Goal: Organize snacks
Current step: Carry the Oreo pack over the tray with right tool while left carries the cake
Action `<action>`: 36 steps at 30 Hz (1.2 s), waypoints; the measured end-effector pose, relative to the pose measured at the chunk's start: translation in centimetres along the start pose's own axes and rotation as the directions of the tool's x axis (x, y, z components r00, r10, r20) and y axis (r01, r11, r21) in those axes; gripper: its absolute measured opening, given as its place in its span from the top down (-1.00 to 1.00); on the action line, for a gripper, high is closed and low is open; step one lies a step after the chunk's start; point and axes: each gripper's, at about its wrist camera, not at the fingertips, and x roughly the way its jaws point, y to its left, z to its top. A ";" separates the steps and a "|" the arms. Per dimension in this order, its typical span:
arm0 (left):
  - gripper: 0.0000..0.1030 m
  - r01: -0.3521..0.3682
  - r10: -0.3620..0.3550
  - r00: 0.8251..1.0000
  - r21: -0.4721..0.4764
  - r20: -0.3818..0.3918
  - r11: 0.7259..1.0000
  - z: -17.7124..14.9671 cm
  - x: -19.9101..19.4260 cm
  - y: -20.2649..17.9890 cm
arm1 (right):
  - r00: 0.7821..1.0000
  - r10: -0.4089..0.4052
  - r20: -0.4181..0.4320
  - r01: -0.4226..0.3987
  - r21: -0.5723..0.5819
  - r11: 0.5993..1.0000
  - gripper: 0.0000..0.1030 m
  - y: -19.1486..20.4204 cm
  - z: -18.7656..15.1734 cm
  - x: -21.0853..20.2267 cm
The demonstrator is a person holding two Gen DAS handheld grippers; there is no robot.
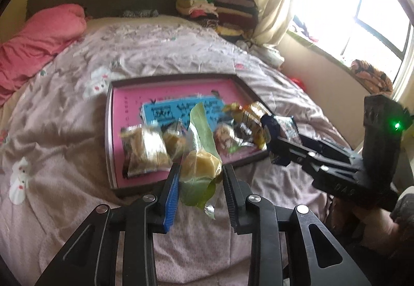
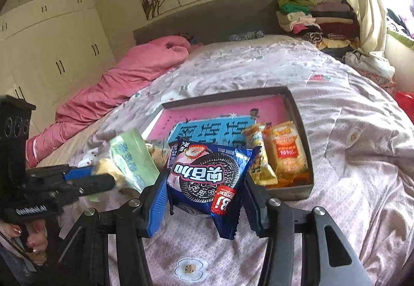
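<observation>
A green-and-clear plastic packet with a round yellow pastry inside (image 1: 200,164) is clamped in the left gripper (image 1: 200,177), held above the near rim of the shallow dark-edged box with a pink floor (image 1: 134,94) on the bed. A dark blue foil packet printed with a chocolate sandwich biscuit (image 2: 207,177) is clamped in the right gripper (image 2: 204,198), also just short of the box. Both packets are judged light, crinkly and slippery; the contents are likely crushable, so a gentle hold across the filled middle is advised.
</observation>
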 end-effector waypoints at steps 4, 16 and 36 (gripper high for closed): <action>0.36 -0.007 0.007 1.000 -0.007 0.026 1.000 1.1 0.0 0.1 | 1.000 -0.008 0.013 0.008 0.011 1.000 -0.01 -0.4 0.3 -0.1; 0.36 -0.010 0.012 0.999 -0.038 0.051 0.999 3.0 1.3 0.7 | 0.997 -0.048 0.055 0.047 0.019 0.999 -0.01 -1.4 1.0 -0.5; 0.36 0.014 -0.018 0.999 -0.141 -0.029 0.990 2.8 7.1 2.6 | 0.992 -0.123 0.002 0.123 -0.014 0.992 -0.02 -2.9 1.7 3.8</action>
